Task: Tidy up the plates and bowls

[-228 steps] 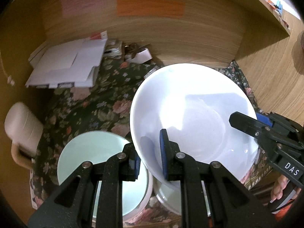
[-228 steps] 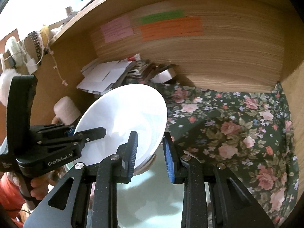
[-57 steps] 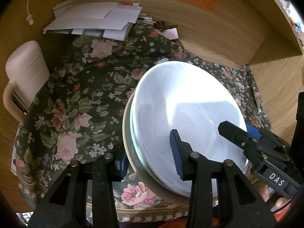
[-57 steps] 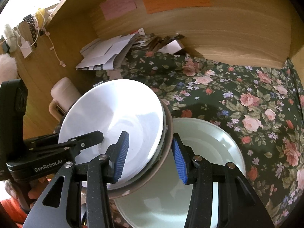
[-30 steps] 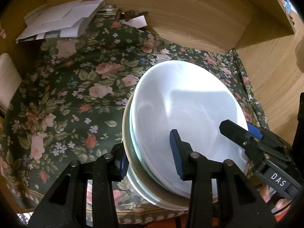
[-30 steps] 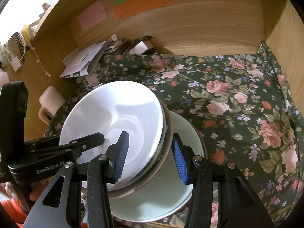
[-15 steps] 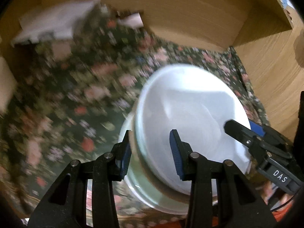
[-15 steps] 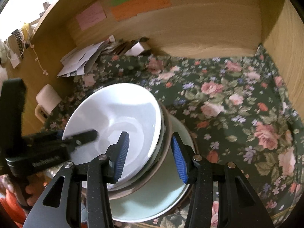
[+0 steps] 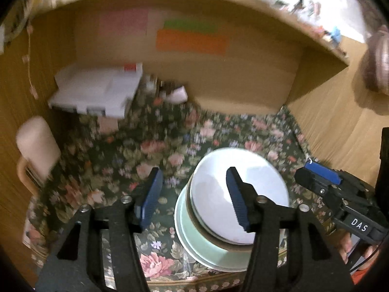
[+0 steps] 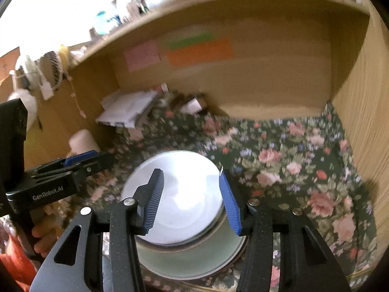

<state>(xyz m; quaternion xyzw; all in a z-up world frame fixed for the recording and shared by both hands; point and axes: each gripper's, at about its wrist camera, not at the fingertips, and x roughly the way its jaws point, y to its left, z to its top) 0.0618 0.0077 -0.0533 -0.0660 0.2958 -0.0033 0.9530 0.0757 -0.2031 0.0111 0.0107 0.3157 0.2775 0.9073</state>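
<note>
Landmark: the stack of dishes on the flowered cloth point(image 9: 116, 168) of the desk, near its front edge.
Stack: white bowl point(image 9: 218, 194) on top, nested in a brown-rimmed dish point(image 9: 194, 215), which sits on a pale green plate point(image 9: 192, 241). Seen from the right wrist the white bowl point(image 10: 184, 170) looks level and seated.
My left tool point(image 9: 194, 198): jaws opening; raised above the stack. In the view its right pad overlaps the bowl and its left pad lies over the cloth left of the stack. No pad presses on anything; nothing held.
My right tool point(image 10: 190, 200): jaws opening, a narrower gap than the left one; both pads show in front of the bowl's interior, clear of the rim. Nothing held.
Right tool, seen from the left wrist point(image 9: 318, 180): to the right of the stack, apart from it.
Left tool, seen from the right wrist point(image 10: 82, 163): to the left of the stack, apart from it.
Behind the stack: white papers point(image 9: 94, 92) at back left; cream mug point(image 9: 36, 143) at far left.
Image quality: background blurred; small items by the papers not identifiable.
</note>
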